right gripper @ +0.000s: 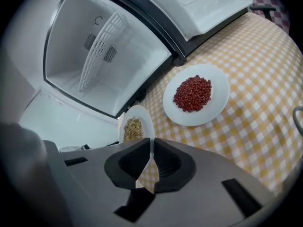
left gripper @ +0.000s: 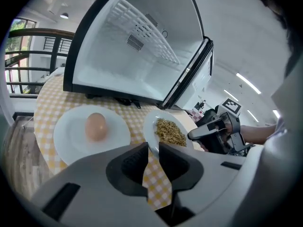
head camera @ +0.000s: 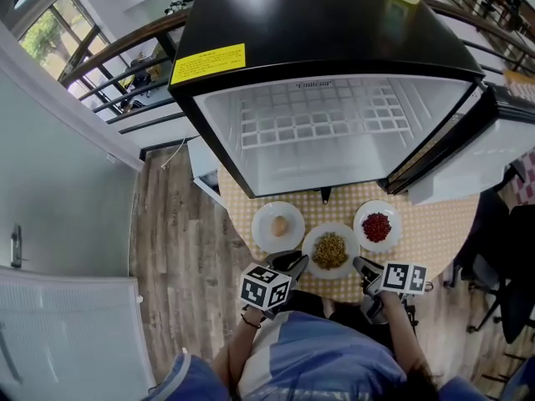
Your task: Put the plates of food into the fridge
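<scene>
Yellow checked tablecloth under the open fridge, above wood-plank floor.

On the table, before the open fridge, in a row: egg plate at left, plate of shredded food in the middle and nearest, bean plate at right.

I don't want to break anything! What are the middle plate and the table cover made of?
The middle plate looks like glazed ceramic: smooth, white, with a thin rim, though it could be melamine. The table cover is probably cloth or vinyl, with matte yellow-and-white checks.
</scene>
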